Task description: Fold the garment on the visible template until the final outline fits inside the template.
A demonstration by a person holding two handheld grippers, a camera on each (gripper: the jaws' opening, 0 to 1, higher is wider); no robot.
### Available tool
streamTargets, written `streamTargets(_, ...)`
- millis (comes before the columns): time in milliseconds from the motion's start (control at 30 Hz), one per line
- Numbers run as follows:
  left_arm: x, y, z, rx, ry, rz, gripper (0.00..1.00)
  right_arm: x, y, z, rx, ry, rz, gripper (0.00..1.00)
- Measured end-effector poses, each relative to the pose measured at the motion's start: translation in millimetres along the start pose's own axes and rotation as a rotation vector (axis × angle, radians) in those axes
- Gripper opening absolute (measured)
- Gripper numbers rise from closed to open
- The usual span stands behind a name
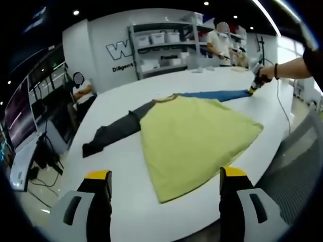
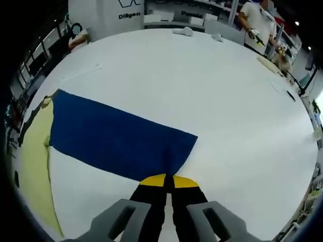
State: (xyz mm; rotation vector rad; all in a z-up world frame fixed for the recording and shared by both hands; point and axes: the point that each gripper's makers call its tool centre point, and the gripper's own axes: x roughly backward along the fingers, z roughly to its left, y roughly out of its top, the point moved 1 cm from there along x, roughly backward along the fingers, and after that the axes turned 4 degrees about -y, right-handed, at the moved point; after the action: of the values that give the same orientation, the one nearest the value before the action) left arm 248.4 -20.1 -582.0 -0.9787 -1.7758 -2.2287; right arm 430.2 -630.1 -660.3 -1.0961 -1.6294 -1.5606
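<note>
Room: a bright workshop with ceiling spotlights, a shelving unit [image 1: 169, 43] stocked with white bins, and a wall bearing large lettering. One person [image 1: 218, 43] stands by the shelves at the far end of the table; another sits at the left, near a bank of monitors [image 1: 17, 108].

Surface: one large white table [image 1: 126, 201] with a rounded edge, a few small items at its far side, too small to identify.

Item: one garment [image 1: 194, 133], long-sleeved, laid flat on the table. Body yellow-green; one sleeve dark grey [image 1: 113, 131], one sleeve blue [image 2: 116, 138]. In the left gripper view the body's long axis runs from the collar, on the far side, to the hem at the near table edge. The sleeves spread to either side in a line across the table, the grey one angling toward the near left, the blue one reaching away to the right.

Grippers: two. Left gripper [image 1: 165, 184] hangs near the hem, jaws spread wide, clear of the fabric. Right gripper [image 2: 168, 182], held by a hand [image 1: 266, 73] at the end of an outstretched arm, has its yellow-tipped jaws pinched together on the blue sleeve's cuff edge.
</note>
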Motion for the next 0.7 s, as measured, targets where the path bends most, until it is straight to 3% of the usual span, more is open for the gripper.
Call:
streamTargets(433,-0.8,0.6,2.0,0.048,0.004,-0.007,0.99,24.8,28.5,21.8,0.032,0.039,-0.051,0.00)
streamTargets(700,-0.5,-0.1,0.5,0.065,-0.004,0.002,0.99,35.4,46.6,43.2,0.059,0.070,-0.076,0.00)
